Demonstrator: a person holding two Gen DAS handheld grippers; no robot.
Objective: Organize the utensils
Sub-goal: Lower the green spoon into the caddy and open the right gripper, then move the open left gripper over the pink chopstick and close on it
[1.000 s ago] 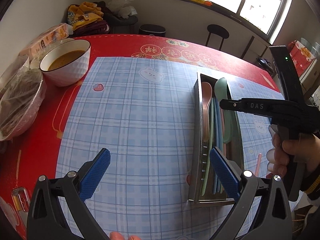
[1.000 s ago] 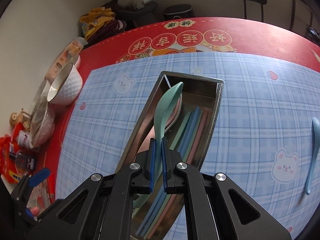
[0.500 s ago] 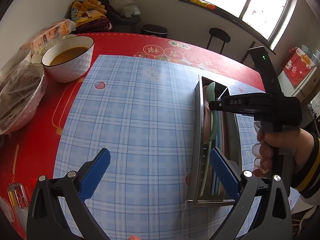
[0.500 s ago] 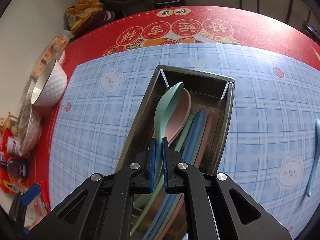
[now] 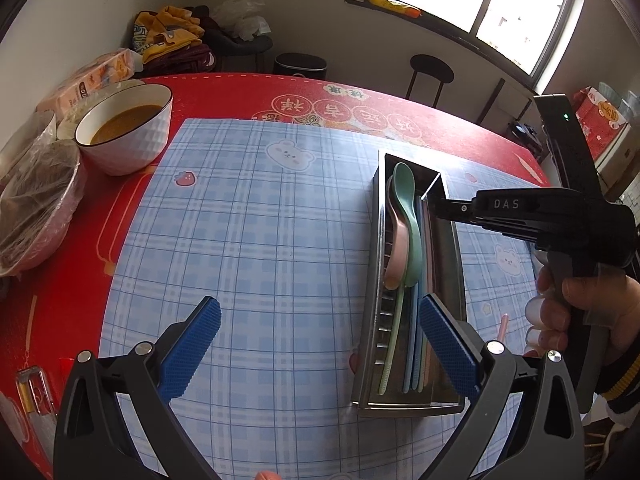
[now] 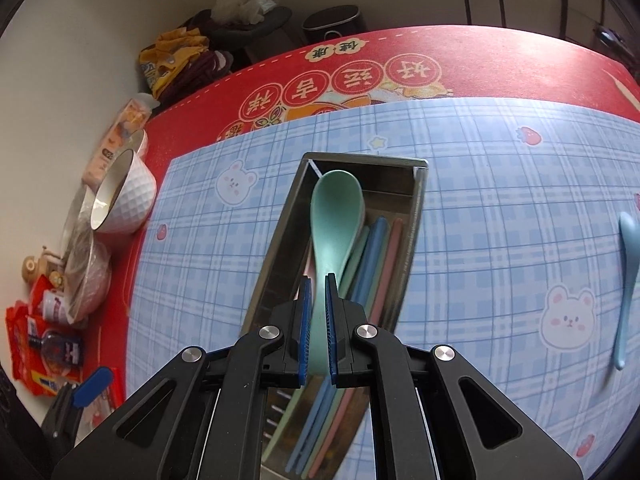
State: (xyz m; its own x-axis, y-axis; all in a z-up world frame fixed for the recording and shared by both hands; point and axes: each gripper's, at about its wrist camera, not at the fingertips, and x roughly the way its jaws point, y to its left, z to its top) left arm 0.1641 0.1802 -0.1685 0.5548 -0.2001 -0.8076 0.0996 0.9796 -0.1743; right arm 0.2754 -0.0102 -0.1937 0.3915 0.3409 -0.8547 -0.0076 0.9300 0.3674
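Since a second ago the green spoon (image 6: 337,216) has been lowered from a tilted carry until it lies along the metal tray (image 6: 280,240), its bowl at the far end over a pink spoon (image 5: 394,248). It is a smooth, matte mint piece with a broad oval bowl and a slim handle; beside it, to the right, blue, green and pink chopsticks (image 6: 378,256) are laid lengthwise. The handle is seen between the blue pads of the right gripper (image 6: 318,312), which appear slightly parted rather than pressed tight, so whether the grip is kept cannot be told for certain. The left gripper (image 5: 320,344) is held wide apart and empty at the tray's near end. If the right gripper is drawn back while the pads drag, the spoon could be pulled out or tipped over the rim. A blue spoon (image 6: 624,280) is left on the plaid mat (image 6: 500,200), well right of the tray.
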